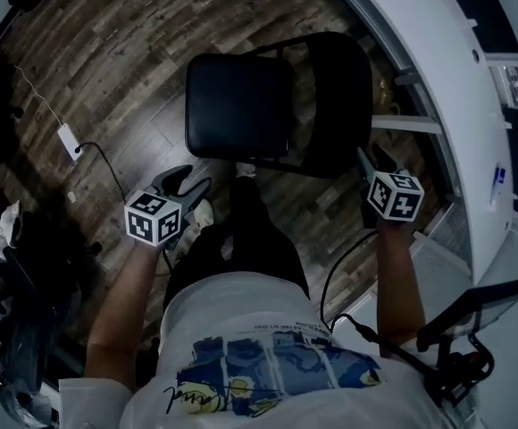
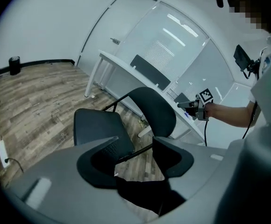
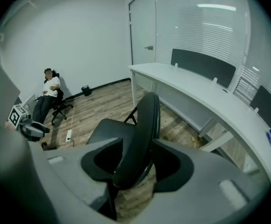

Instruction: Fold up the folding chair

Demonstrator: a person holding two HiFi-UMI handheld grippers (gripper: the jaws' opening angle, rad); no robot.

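The black folding chair (image 1: 238, 105) is standing unfolded on the wood-plank floor (image 1: 107, 61), its seat pad lying flat and its curved backrest (image 1: 335, 105) rising on the side toward the long white desk (image 1: 438, 52). The person is standing just behind the seat and holding one gripper to each side of it. The left gripper (image 1: 183, 181) is hovering off the seat's near left corner, clear of the chair; in the left gripper view its jaws (image 2: 135, 155) are standing moderately apart with nothing between them but the distant seat edge and a frame bar. The right gripper (image 1: 371, 159) is sitting right at the backrest's outer edge. In the right gripper view its jaws (image 3: 135, 164) are gaping wide and the backrest (image 3: 142, 129), seen edge-on, is lining up in the gap between them — a little space is showing on either side, so the pads are not pressing on it. A white power strip (image 1: 69, 139) with its cable is lying on the floor to the left, and a second person (image 3: 49, 94) is sitting in an office chair against the far wall.
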